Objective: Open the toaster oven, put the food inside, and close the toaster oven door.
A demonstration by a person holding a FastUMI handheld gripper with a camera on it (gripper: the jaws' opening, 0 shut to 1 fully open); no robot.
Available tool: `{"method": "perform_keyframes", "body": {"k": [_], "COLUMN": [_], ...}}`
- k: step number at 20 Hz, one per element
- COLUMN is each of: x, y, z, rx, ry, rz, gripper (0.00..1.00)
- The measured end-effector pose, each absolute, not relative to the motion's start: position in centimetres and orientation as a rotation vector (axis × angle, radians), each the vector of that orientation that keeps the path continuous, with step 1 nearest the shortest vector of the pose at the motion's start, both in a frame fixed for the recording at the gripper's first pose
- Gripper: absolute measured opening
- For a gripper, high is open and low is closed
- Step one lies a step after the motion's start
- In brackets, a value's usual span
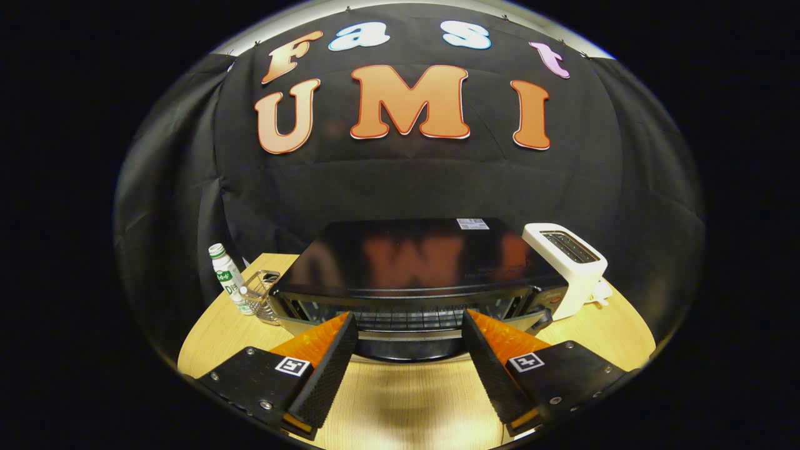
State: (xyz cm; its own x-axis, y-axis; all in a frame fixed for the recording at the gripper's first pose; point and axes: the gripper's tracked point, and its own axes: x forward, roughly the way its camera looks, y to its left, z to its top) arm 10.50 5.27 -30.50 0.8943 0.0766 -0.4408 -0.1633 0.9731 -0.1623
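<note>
The black toaster oven (pixel 412 256) stands on the wooden table just ahead of my fingers. Its door (pixel 406 347) looks folded down toward me, and the wire rack (pixel 406 319) inside shows above it. My gripper (pixel 409 315) is open, its two orange-and-black fingers (pixel 325 362) spread wide with nothing between them. Their tips reach about as far as the door's front edge, one on each side of the opening.
A white pop-up toaster (pixel 572 265) stands right of the oven, touching or nearly touching it. A small clear cup (pixel 261 295) and a white bottle with a green cap (pixel 226 278) stand to the left. The wooden table (pixel 400 400) shows bare beneath the fingers.
</note>
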Motion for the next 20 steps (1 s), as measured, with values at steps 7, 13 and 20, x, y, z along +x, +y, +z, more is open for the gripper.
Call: {"method": "perform_keyframes", "body": {"k": [7,13,20], "x": [4.3,0.4,-2.1], "y": [3.6,2.2,2.4], "z": [-33.8,-37.9,-42.0], "rx": [-0.188,-0.139,-0.100], "ry": [0.516,0.587,0.646], "rz": [0.098,0.045,0.059], "gripper": [0.99,0.99,0.99]}}
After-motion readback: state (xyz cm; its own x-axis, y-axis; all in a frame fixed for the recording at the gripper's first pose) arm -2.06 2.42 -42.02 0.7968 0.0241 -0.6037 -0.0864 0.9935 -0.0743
